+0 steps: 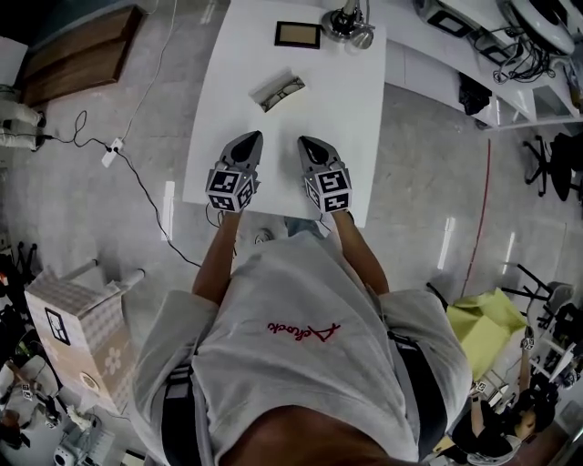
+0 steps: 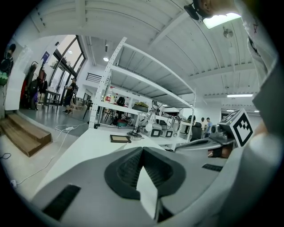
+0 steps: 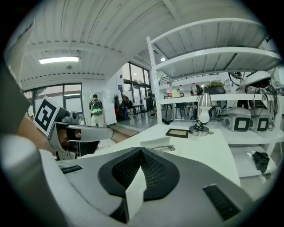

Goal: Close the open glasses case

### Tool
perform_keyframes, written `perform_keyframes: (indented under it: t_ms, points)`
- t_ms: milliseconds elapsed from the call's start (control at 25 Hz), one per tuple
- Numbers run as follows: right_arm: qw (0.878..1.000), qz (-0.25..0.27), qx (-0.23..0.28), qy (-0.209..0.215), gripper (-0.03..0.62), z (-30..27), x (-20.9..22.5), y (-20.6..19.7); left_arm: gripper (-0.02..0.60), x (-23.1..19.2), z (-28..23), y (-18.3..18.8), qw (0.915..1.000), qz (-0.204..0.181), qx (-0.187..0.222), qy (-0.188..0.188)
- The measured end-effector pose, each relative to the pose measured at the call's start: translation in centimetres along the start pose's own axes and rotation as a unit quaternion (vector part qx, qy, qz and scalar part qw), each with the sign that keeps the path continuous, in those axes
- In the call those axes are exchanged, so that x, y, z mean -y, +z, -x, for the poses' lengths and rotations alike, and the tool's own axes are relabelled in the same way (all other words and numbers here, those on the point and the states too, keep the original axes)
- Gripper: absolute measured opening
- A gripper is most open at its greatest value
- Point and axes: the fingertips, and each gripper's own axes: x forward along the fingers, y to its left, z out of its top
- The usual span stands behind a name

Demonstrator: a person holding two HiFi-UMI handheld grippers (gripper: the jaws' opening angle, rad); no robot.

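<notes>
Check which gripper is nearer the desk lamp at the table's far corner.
Right. The right gripper hovers well short of the desk lamp, slightly to its left; the left gripper is alongside the right one, further off to the lamp's left.

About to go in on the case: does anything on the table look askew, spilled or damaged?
Nothing spilled or broken. Only the open glasses case lies at a slant to the table edges, glasses inside; the frame sits square at the far edge.
</notes>
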Motion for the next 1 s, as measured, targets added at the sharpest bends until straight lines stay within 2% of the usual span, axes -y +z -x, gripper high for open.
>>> perform_keyframes:
  t_ms: [200, 600, 840, 1000]
  points:
    - [1.0, -0.002, -0.003, 0.014, 0.025, -0.9, 1.8, 0.5, 0.026, -0.2, -1.8, 0.5, 0.9999, 0.007, -0.001, 0.009]
    - [0.998, -0.025, -0.008, 0.057, 0.025, -1.5, 3.7, 0.0, 0.026, -1.1, -3.7, 0.0, 0.9983, 0.012, -0.013, 0.055]
    - [0.997, -0.032, -0.017, 0.069, 0.025, -2.9, 3.1, -0.5, 0.026, -2.0, -3.7, -0.4, 0.9978, 0.012, -0.025, 0.061]
    - [0.997, -0.038, -0.022, 0.062, 0.025, -4.3, 3.1, -0.5, 0.026, -3.2, -4.0, -0.4, 0.9981, 0.013, -0.029, 0.052]
